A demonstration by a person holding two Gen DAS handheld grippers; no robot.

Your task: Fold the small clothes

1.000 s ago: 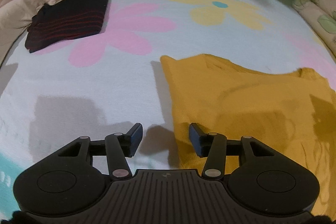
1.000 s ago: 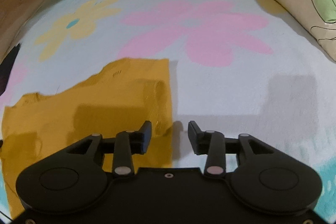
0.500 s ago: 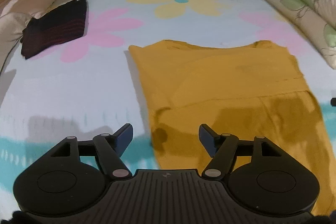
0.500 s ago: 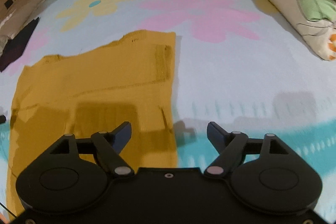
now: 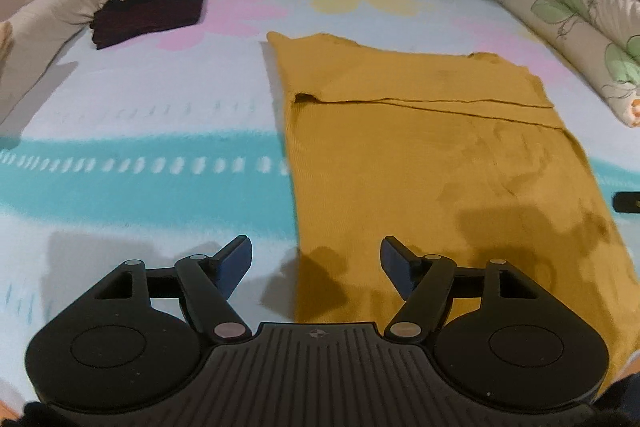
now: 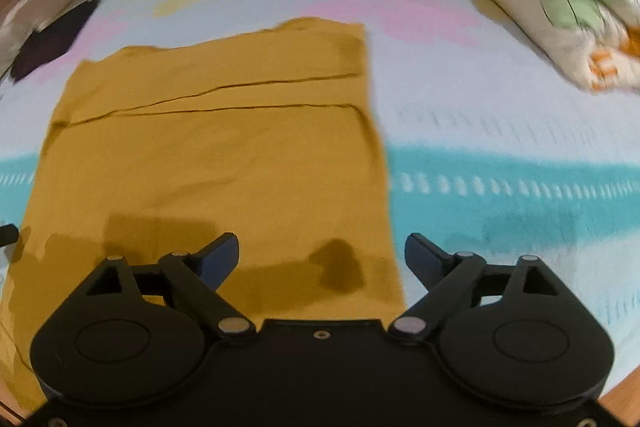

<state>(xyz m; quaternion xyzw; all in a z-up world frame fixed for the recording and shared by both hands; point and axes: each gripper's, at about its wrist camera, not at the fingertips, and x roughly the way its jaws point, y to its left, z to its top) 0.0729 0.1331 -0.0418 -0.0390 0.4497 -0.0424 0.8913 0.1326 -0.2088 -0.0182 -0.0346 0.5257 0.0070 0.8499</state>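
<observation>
My left claw [image 5: 316, 259] and right claw [image 6: 322, 257] have just been opening; both stand wide, empty, above the mustard garment [image 5: 420, 147]. Sides look folded; next I judge each claw must grip a near corner and carry it over.

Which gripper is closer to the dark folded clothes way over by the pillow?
Left. The left gripper hovers at the yellow shirt's edge nearest the dark folded garment; the right gripper is at the shirt's opposite edge, farther away.
</observation>
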